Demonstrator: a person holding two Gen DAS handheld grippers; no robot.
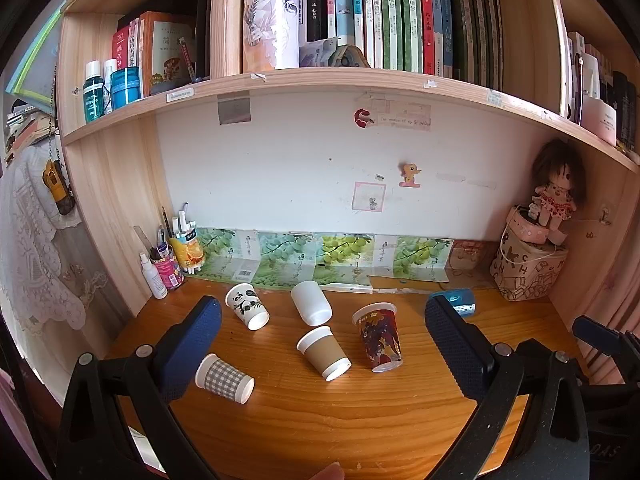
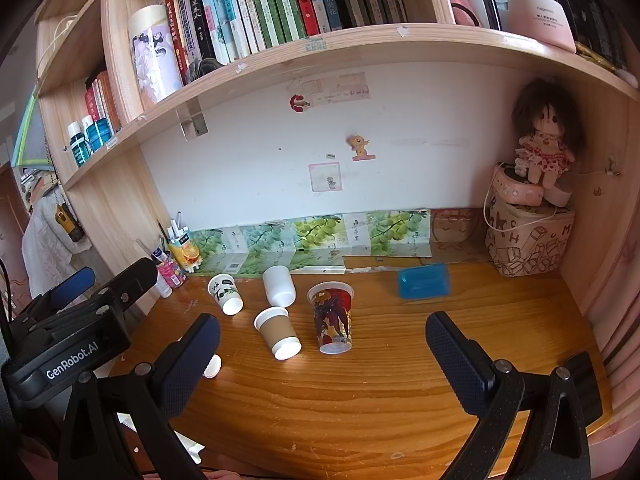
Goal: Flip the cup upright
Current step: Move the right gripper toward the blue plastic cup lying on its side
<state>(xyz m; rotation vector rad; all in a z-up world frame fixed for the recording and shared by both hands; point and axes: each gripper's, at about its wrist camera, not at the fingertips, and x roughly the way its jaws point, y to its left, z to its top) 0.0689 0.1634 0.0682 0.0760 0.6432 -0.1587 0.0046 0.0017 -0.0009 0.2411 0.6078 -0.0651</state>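
Observation:
Several cups lie on their sides on the wooden desk [image 1: 360,420]: a grey checked cup [image 1: 224,378], a panda cup [image 1: 247,306], a plain white cup [image 1: 311,303], a brown paper cup [image 1: 323,353] and a red patterned plastic cup [image 1: 378,336]. They also show in the right wrist view: panda cup [image 2: 225,293], white cup [image 2: 279,285], brown cup [image 2: 277,332], red cup [image 2: 332,317]. My left gripper [image 1: 320,344] is open and empty above the desk's near side, with the checked cup beside its left finger [image 1: 192,344]. My right gripper [image 2: 322,356] is open and empty, short of the cups.
A blue sponge-like block [image 2: 424,280] lies at the back right. A pen holder with bottles [image 1: 176,256] stands at the back left. A patterned bag with a doll [image 2: 532,236] fills the right corner. A bookshelf [image 1: 320,84] overhangs the desk.

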